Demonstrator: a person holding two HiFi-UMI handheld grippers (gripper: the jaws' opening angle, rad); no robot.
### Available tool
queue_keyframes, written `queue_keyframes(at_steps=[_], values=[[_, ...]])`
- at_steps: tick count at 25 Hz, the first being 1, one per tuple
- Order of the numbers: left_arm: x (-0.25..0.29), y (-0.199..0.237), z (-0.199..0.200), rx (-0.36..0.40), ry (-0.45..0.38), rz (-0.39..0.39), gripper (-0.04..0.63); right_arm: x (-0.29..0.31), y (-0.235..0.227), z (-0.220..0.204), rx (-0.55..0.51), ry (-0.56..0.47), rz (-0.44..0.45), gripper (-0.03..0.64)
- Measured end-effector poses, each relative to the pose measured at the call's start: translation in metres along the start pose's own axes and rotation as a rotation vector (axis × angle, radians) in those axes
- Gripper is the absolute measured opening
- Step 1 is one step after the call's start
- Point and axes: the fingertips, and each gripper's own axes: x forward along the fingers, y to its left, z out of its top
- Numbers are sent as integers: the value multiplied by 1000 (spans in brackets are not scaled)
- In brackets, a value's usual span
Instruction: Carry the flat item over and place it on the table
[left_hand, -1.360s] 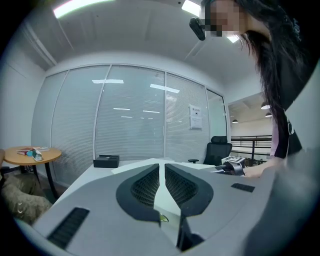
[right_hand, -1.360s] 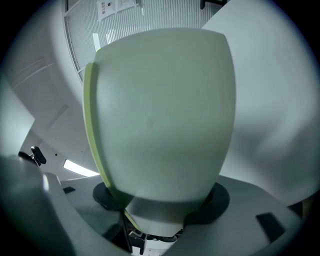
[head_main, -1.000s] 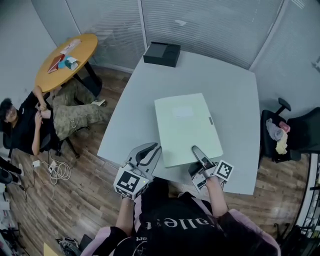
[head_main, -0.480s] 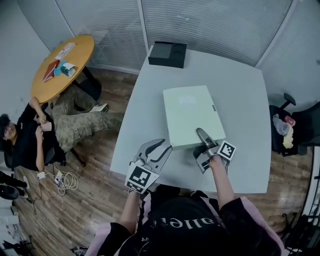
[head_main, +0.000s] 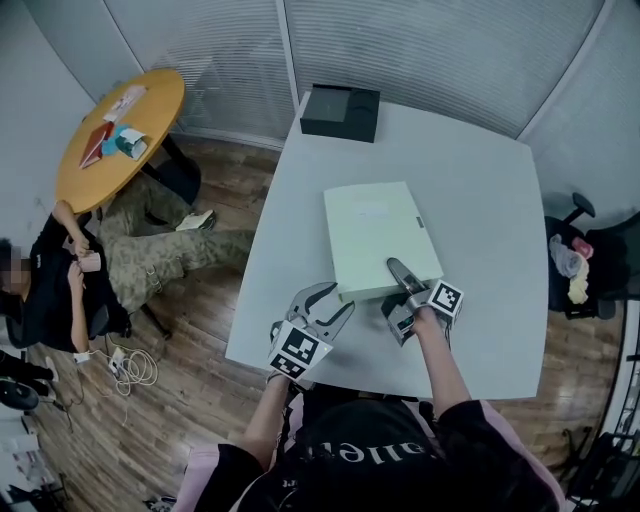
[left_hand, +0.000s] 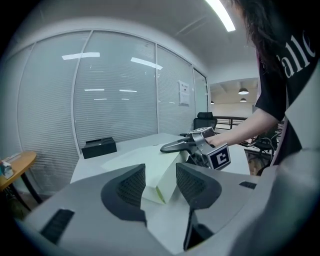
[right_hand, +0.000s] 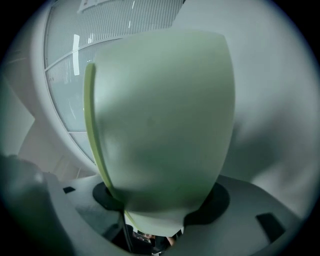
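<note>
A pale green flat folder (head_main: 378, 235) lies on the white table (head_main: 470, 180). My right gripper (head_main: 398, 272) is shut on the folder's near right edge, one jaw lying on top. In the right gripper view the folder (right_hand: 160, 115) fills the picture and runs down between the pads of that gripper (right_hand: 162, 200). My left gripper (head_main: 328, 298) is open at the folder's near left corner; its jaws have just been opening and nothing is between them. In the left gripper view the folder's corner (left_hand: 162, 185) lies just beyond the left gripper (left_hand: 160, 182), and the right gripper (left_hand: 192, 145) shows behind.
A black box (head_main: 340, 112) stands at the table's far edge. A round wooden table (head_main: 110, 140) with small items and a seated person (head_main: 60, 290) are at the left. An office chair (head_main: 585, 270) with clothes stands at the right. Glass walls close off the back.
The folder, which overhung the table's near edge, now rests wholly on the tabletop. Both grippers moved forward with it. The left gripper's jaws have spread apart.
</note>
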Motion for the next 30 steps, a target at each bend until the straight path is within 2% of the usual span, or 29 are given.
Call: queue_keyframes(at_steps=[5,8,15,20,24,30], values=[[14,12,-17,-22,23,-4,193,7,-9,2,2,11,13,304],[24,22,-25,-25,37,2,193,16,-14,0,-1,22,-10,303],[57,34,-42,26,111,14,221,41,-30,6,8,46,-49,304],[78,40,-51,34,136,46,224,44,-34,10,5,46,-133,325],[84,39,-62,43,171,61,232,41,-47,0,-47,123,-226,357],[104,39,-74,-16,210,58,241,25,-54,-2,-57,127,-273,367]])
